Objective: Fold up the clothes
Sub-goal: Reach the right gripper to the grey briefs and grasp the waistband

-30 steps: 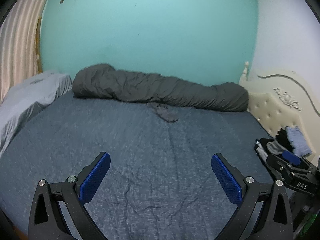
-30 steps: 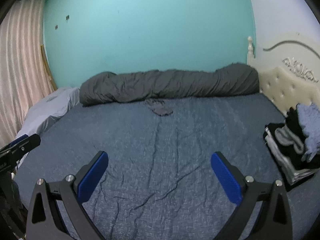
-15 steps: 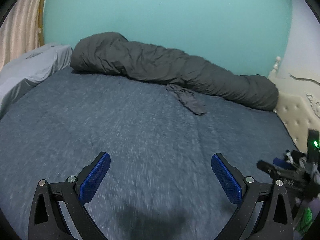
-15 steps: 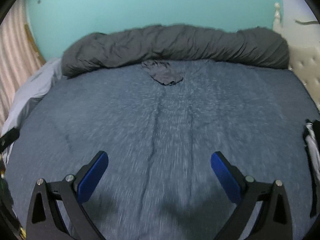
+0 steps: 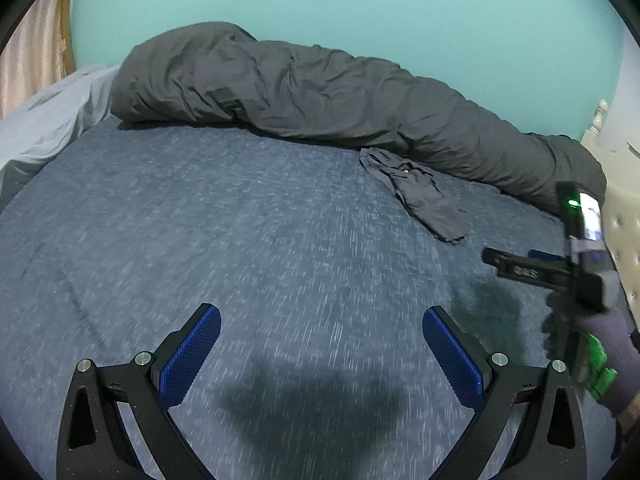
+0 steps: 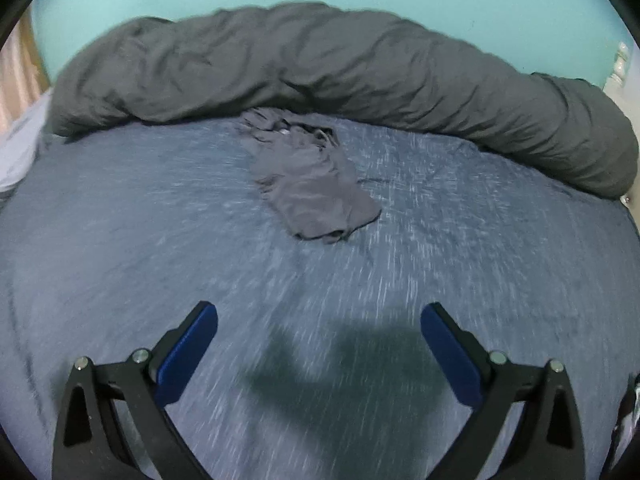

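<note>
Near the far edge of the bed (image 6: 120, 240), just in front of a rolled duvet (image 6: 360, 60), lies a crumpled grey garment (image 6: 316, 184). Both the left gripper (image 5: 320, 344) and right gripper (image 6: 318, 340) hover above the bedsheet, fingers spread wide, holding nothing.
</note>
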{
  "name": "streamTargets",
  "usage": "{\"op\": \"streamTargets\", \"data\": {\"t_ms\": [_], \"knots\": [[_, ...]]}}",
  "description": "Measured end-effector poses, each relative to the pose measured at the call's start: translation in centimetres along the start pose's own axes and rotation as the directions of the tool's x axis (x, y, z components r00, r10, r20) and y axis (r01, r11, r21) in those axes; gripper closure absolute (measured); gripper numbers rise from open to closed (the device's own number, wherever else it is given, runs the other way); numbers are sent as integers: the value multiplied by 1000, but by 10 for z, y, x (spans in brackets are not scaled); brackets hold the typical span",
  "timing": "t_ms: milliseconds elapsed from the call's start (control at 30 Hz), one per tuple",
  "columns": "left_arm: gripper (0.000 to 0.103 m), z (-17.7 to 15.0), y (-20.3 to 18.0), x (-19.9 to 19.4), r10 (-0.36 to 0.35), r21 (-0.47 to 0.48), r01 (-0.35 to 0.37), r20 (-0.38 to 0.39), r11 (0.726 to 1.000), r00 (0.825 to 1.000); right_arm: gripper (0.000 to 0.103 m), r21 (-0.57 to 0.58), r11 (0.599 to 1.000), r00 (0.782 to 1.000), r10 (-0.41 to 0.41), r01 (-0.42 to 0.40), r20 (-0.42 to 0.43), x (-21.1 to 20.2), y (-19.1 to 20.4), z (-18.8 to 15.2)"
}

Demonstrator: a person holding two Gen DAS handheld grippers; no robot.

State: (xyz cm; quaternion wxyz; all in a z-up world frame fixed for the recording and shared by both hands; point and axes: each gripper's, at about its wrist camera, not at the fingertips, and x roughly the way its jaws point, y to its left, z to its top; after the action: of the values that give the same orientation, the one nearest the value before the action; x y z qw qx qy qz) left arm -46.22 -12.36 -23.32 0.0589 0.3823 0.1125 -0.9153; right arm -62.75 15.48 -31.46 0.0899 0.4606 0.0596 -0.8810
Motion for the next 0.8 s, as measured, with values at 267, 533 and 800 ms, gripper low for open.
{"op": "streamTargets", "data": {"t_ms": [267,533,800], "knots": [[0,-3,12,36,-1,-35,1,-12,999,1000,10,-8,1000,999,-16,16,-39,79,7,27],[0,-18,11,43,6,-36,-7,-5,999,1000,99,-73,997,999,-19,17,-36,102,13,39],[0,-21,6,10,5,-24,-4,26,1000,1000,99,-65,997,993,44,-37,108,26,-6,28]]}}
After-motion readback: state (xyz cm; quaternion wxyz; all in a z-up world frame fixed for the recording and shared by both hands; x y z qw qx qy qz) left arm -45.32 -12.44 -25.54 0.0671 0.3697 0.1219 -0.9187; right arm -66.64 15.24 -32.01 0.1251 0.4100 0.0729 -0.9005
